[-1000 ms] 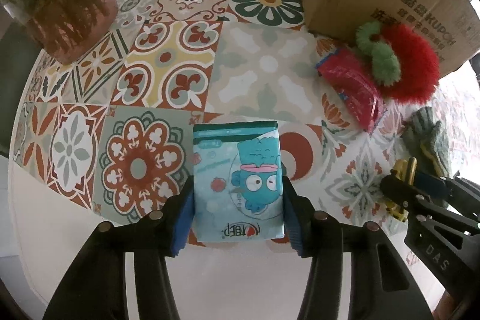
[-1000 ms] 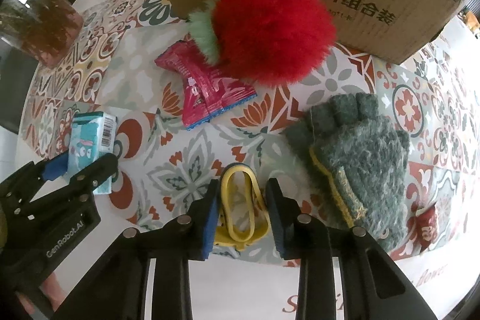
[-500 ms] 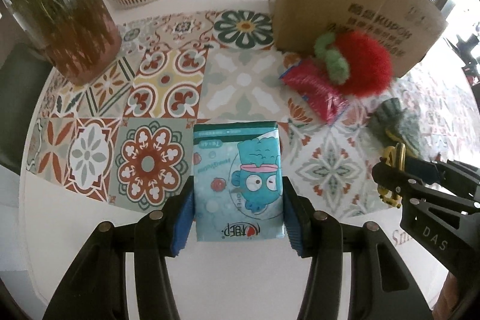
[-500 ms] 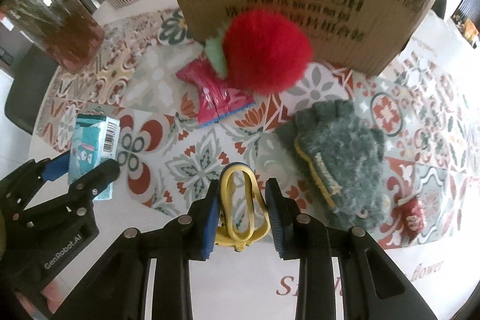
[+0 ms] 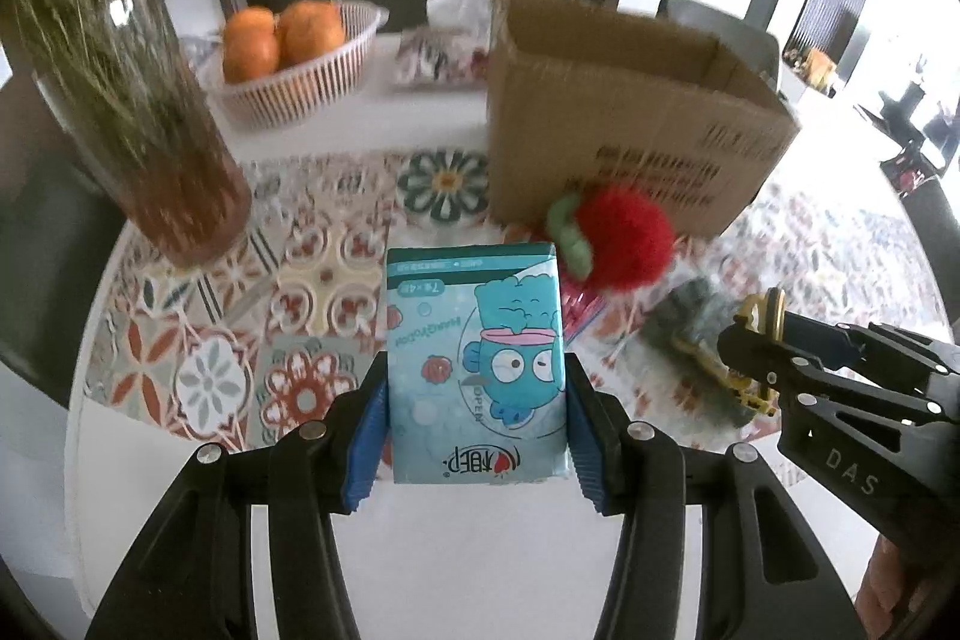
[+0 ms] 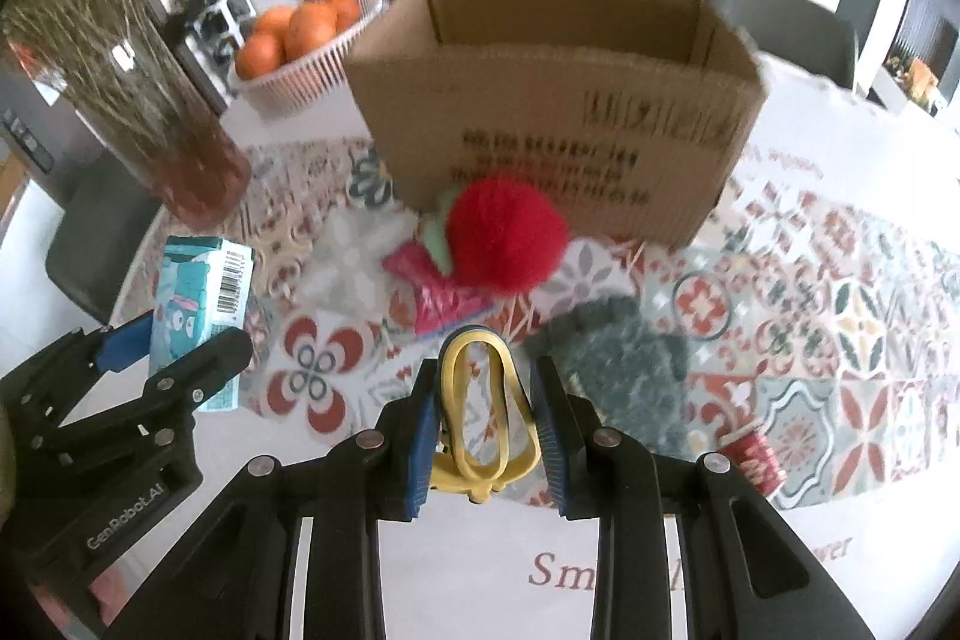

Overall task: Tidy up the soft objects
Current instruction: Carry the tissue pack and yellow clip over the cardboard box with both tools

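My left gripper (image 5: 477, 421) clamps the teal cartoon-printed tissue pack (image 5: 474, 370) by its long sides, keeping it level. My right gripper (image 6: 485, 418) pinches the yellow rubbery loop (image 6: 480, 400). Both hang above the tablecloth, the open cardboard box (image 6: 558, 124) at twelve o'clock, presumably their destination.

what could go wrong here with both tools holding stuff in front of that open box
The yellow loop is thin and open, clamped only at its sides by the right tool, so it could twist or slip out. The tissue pack in the left tool is soft and may squash or slide. The cardboard box looks light, so a bump on its near wall might shift it.
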A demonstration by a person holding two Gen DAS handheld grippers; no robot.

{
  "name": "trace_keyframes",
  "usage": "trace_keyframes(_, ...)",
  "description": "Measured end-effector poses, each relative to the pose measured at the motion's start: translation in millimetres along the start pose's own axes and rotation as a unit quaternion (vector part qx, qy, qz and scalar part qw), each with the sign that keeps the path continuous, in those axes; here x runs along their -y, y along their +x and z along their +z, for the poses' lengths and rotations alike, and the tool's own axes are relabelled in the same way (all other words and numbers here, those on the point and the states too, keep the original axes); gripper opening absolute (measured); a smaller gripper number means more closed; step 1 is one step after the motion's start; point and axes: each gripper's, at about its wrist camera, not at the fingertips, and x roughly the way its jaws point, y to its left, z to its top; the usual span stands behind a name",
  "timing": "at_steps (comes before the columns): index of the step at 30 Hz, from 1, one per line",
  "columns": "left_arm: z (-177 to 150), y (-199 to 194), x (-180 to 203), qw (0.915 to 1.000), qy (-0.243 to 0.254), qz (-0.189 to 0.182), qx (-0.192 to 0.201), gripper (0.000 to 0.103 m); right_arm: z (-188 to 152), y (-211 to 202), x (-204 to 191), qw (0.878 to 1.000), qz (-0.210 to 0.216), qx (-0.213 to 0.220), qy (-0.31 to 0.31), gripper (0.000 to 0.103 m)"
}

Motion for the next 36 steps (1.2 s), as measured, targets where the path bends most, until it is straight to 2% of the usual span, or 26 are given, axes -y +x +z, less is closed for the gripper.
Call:
trace_keyframes(9, 25.4, -39.2, 17.4, 0.9979, 0.017, -0.008, 0.063, 0.052, 15.6, -45.7, 6.9, 0.998, -0.001, 0.069, 0.003, 0.031)
trace_keyframes(15, 41.4, -51.9, 27.9, 0.9959, 0.027, -0.018, 0.084, 0.052, 28.7, -63.9, 15.2, 0.995, -0.002, 0.099, 0.007, 0.032)
trace_keyframes(23, 67.6, -60.6, 42.7, 0.9926, 0.041, -0.02, 0.113, 0.052, 52.4, -73.5, 28.0, 0.993, 0.0, 0.121, 0.01, 0.032)
trace_keyframes(36, 111.4, -53.8, 56.3, 0.9906, 0.052, -0.019, 0.125, 0.052, 94.4, -69.9, 42.4, 0.99, -0.001, 0.139, 0.004, 0.032)
